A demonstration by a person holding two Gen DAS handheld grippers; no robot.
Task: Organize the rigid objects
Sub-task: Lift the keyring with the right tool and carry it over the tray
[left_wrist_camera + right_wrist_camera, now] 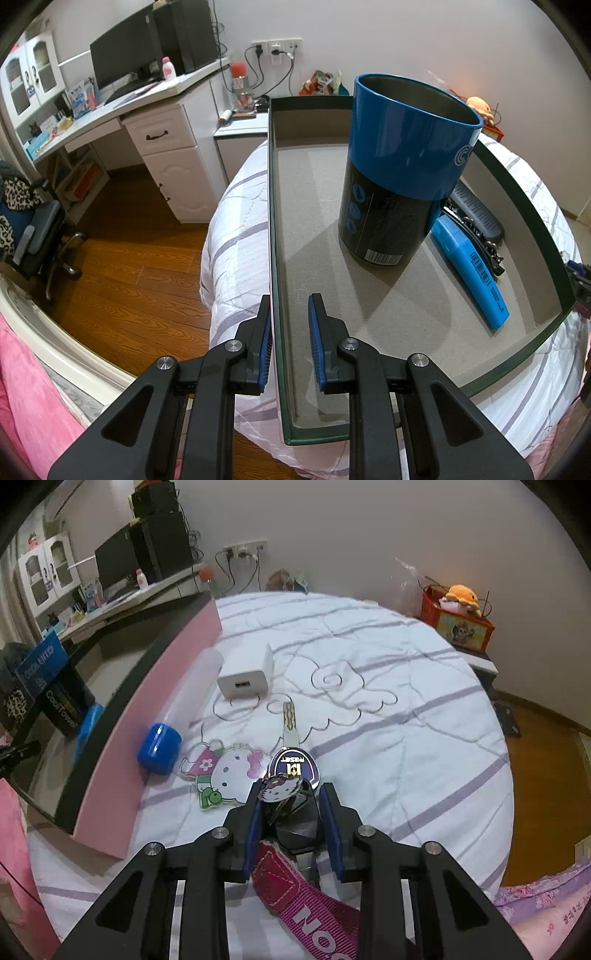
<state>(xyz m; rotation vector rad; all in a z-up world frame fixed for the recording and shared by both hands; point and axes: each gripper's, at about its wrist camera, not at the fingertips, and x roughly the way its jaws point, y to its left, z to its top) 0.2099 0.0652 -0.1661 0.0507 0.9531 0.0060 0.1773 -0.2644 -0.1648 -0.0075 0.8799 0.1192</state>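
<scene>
The right gripper point(290, 805) has its jaws narrowed around the key bunch point(291, 775) on the bed point(369, 686), lanyard point(306, 912) trailing back under them. Keys are light and stiff but floppy as a bunch, so the chunky black fob between the jaws looks like the best grab spot. The left gripper point(290, 325) has its jaws partly apart, straddling the near wall of the tray point(275, 221), not clamped on it. The can point(402, 166) stands ahead and right of them.

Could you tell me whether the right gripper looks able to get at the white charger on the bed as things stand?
Probably not yet: the right gripper already straddles the key bunch, which lies between it and the white charger.
</scene>
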